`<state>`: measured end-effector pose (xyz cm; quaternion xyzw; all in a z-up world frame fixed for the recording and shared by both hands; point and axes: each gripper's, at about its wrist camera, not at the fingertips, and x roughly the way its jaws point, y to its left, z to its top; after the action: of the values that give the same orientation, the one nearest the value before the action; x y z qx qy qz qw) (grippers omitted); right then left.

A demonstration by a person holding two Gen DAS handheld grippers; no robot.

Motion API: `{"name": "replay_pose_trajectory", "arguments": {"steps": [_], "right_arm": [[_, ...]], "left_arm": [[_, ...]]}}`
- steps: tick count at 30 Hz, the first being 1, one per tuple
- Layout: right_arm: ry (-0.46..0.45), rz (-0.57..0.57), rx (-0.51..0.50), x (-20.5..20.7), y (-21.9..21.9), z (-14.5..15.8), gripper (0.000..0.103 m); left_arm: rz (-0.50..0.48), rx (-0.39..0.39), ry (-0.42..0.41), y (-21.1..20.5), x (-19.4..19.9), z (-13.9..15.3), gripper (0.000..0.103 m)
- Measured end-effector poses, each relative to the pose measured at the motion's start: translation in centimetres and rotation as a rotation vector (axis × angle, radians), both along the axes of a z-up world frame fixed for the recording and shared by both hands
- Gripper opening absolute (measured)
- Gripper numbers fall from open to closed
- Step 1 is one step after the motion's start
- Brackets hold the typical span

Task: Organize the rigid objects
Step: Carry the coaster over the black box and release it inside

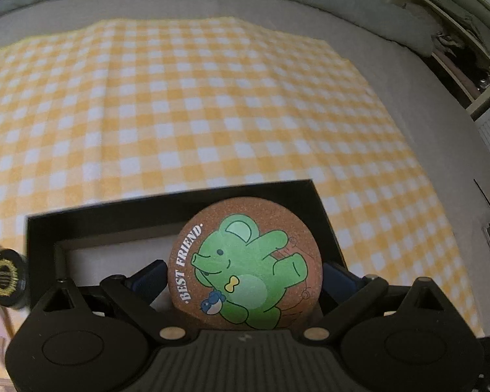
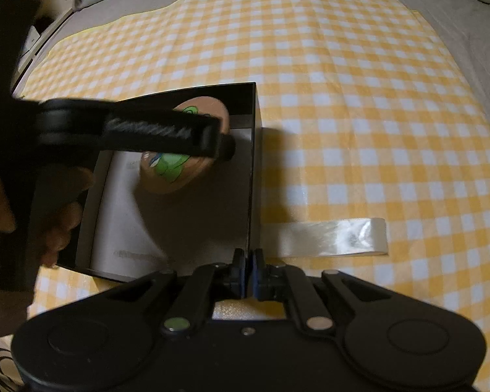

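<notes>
The left gripper [image 1: 245, 274], clamped on the round cork coaster [image 1: 245, 261], hangs over the open black box [image 2: 253, 163], whose near wall the shut right gripper [image 2: 249, 271] pinches

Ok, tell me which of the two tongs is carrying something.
The left tongs: they clamp the round cork coaster above the black box. The right tongs are shut on nothing.

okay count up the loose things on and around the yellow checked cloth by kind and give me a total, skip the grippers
Cork coaster with green cartoon animal, held over the box: 1
Black box, open: 1
Clear tape roll, beside the box: 1
Black round cap with gold print, at the left edge: 1
Total: 4
</notes>
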<state>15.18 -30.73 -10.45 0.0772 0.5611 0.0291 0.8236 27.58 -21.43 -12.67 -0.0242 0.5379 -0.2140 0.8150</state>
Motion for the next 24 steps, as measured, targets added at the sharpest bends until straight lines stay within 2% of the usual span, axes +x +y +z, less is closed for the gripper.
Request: {"name": "replay_pose_trajectory", "arguments": {"steps": [7, 12, 17, 24], "right_arm": [[0.006, 0.003, 0.000, 0.5, 0.2, 0.1, 0.005], [0.008, 0.002, 0.005, 0.8, 0.3, -0.1, 0.006], [0.008, 0.003, 0.004, 0.7, 0.2, -0.1, 0.006], [0.007, 0.003, 0.004, 0.7, 0.3, 0.0, 0.006]], "left_arm": [[-0.002, -0.003, 0.018, -0.8, 0.8, -1.8, 0.100], [-0.003, -0.021, 0.023, -0.4, 0.7, -1.7, 0.103], [0.008, -0.004, 0.057, 0.1, 0.8, -1.6, 0.103], [0.000, 0.013, 0.091, 1.2, 0.4, -1.1, 0.095]]}}
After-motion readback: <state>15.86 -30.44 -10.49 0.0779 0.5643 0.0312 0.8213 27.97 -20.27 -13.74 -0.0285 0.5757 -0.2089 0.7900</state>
